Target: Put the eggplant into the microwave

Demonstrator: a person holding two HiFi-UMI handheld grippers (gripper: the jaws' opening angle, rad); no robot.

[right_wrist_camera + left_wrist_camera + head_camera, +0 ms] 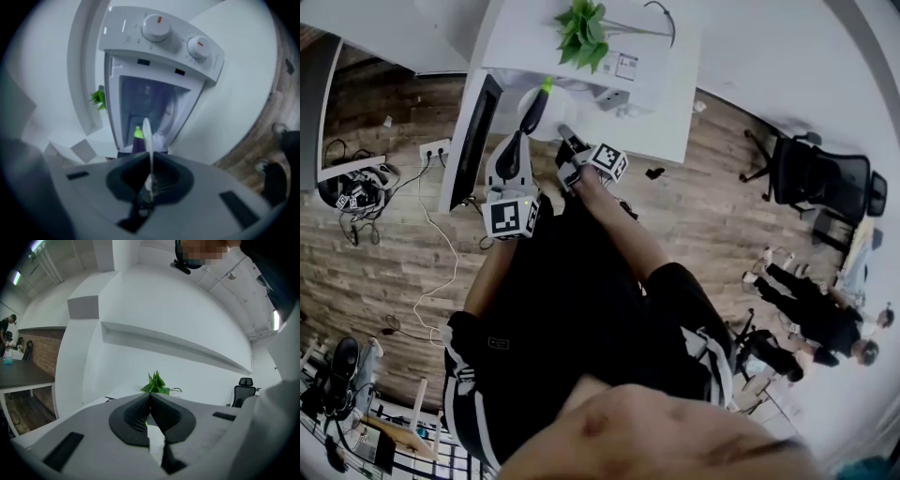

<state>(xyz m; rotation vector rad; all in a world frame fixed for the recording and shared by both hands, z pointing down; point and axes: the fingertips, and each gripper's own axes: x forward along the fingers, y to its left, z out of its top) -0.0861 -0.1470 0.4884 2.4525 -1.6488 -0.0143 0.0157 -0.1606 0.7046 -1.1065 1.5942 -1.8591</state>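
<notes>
A purple eggplant (537, 108) with a green stem lies on a white plate (525, 122). My right gripper (568, 141) is shut on the plate's near rim. In the right gripper view the plate (146, 133) stands edge-on between the jaws of my right gripper (150, 159), with the eggplant (137, 140) just past it. Beyond it is the white microwave (159, 42), its two knobs at the top of the picture and its dim cavity facing me. My left gripper (514, 155) is left of the plate, shut on nothing (150, 400).
A dark panel (473, 141), seemingly the microwave's open door, juts out at the left of the white table (656, 94). A potted plant (584, 36) stands on the table. Cables and a socket strip (434, 148) lie on the wood floor. An office chair (816, 178) stands at the right.
</notes>
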